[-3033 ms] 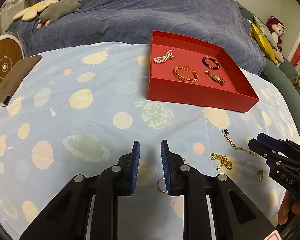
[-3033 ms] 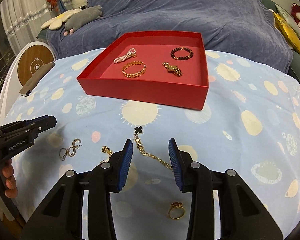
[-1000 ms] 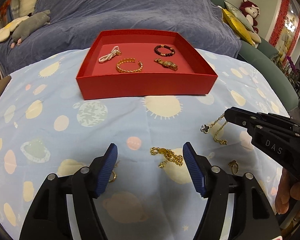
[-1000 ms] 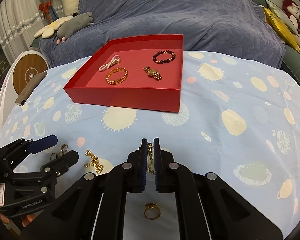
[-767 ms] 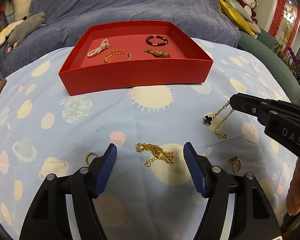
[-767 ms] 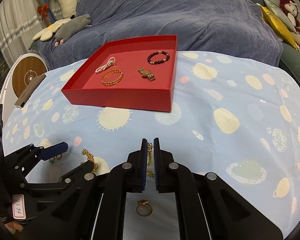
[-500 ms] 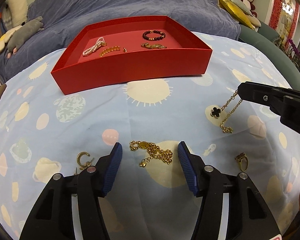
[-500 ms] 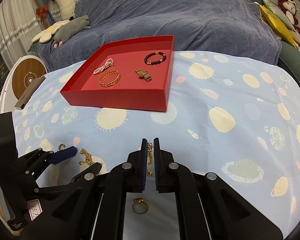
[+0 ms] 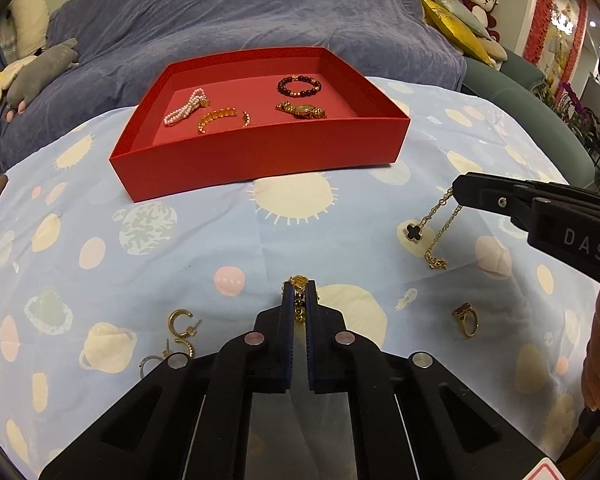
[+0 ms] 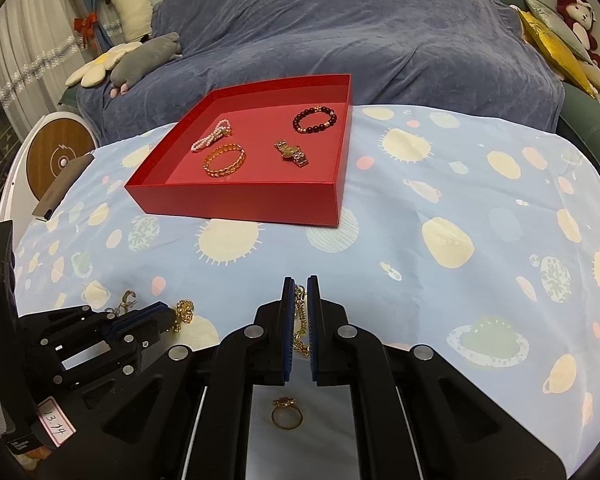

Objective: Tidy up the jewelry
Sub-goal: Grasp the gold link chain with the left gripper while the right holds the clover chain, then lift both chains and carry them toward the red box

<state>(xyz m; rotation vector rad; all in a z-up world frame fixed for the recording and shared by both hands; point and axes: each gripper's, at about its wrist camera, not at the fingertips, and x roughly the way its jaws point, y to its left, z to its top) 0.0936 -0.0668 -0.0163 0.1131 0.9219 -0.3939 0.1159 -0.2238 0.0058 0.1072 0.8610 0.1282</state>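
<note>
Grippers both clenched — left gripper (image 9: pixel 299 286) pinches gold chain (image 9: pixel 300 300) on the cloth; right gripper (image 10: pixel 299 280) holds clover necklace (image 9: pixel 432 232), dangling. Red tray (image 9: pixel 260 160) sits at 12 o'clock; ring (image 9: pixel 465 318) at 3 o'clock.

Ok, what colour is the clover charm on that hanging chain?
Black with a gold edge, clearest in the left wrist view.

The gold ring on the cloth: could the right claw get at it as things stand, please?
Probably not yet: the right claw is shut on a necklace. The ring itself lies uncovered on the cloth just beneath it.
</note>
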